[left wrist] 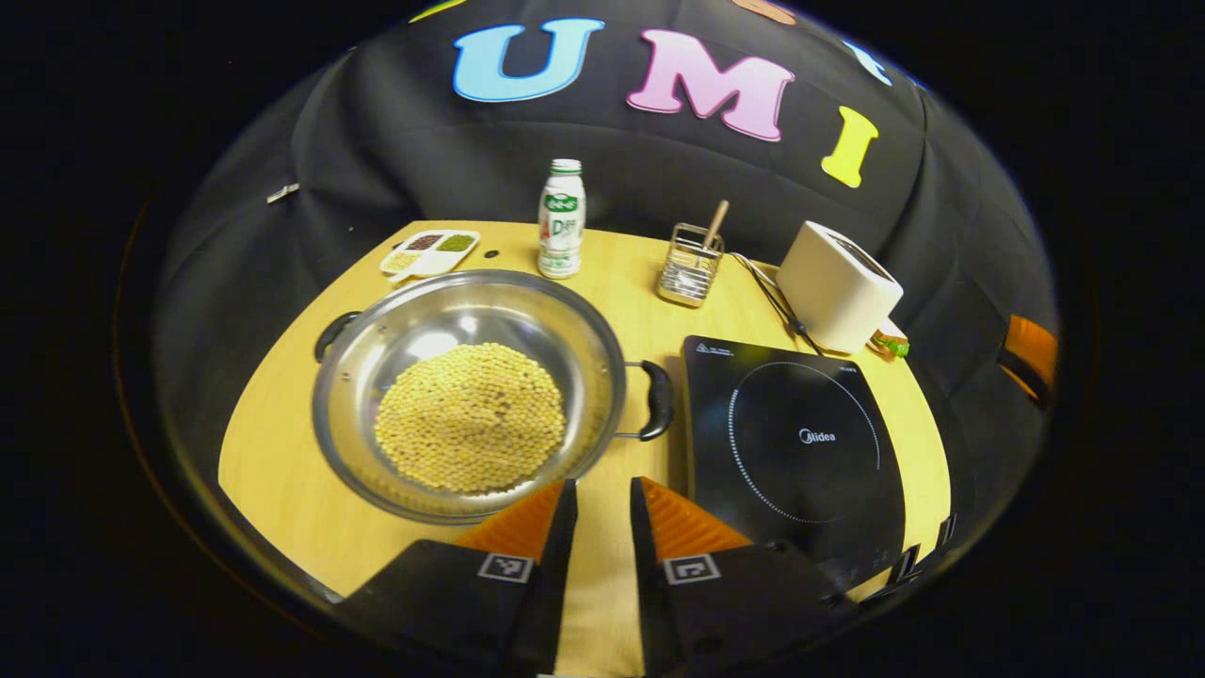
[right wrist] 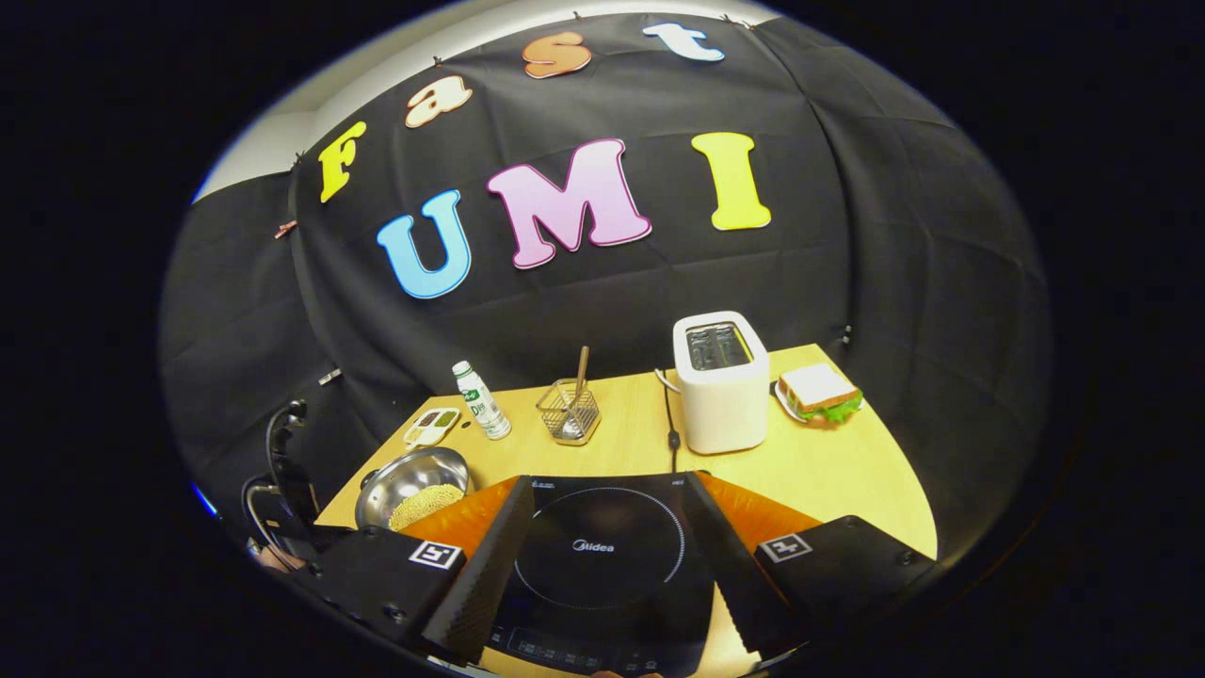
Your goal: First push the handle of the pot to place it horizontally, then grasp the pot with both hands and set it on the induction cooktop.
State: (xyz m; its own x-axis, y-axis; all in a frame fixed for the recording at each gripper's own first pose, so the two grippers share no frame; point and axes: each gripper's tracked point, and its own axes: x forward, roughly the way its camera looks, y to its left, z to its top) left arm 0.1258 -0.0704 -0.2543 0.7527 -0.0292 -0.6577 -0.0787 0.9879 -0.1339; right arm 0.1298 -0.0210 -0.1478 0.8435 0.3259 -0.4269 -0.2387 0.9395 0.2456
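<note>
The pot [left wrist: 469,391] sits on the left part of the wooden surface [left wrist: 282,490], just beside the cooktop [left wrist: 789,443] and not on it. It is a wide steel pan holding a mound of yellow beans [left wrist: 471,416]. Its two black handles lie level across the left gripper view — one handle [left wrist: 656,400] points at the cooktop's left edge, close to it but apart, and the other [left wrist: 331,334] sits at the far left rim.

The left tongs [left wrist: 602,504] hover low over the surface, near the pot's front rim, with a narrow gap between the fingers and nothing held. The left finger's tip overlaps the pot's rim in the picture; whether it touches cannot be told.

The right tongs [right wrist: 607,513] are spread wide over the cooktop, empty, with the round burner ring showing between the fingers.

Along the back stand a bottle [left wrist: 562,219], a small divided tray [left wrist: 430,251], a wire holder [left wrist: 691,266] with a wooden stick in it, and a white toaster [left wrist: 836,285] — its cord runs down toward the cooktop. In the right gripper view a sandwich [right wrist: 817,393] lies just beside the toaster on the far side.
</note>
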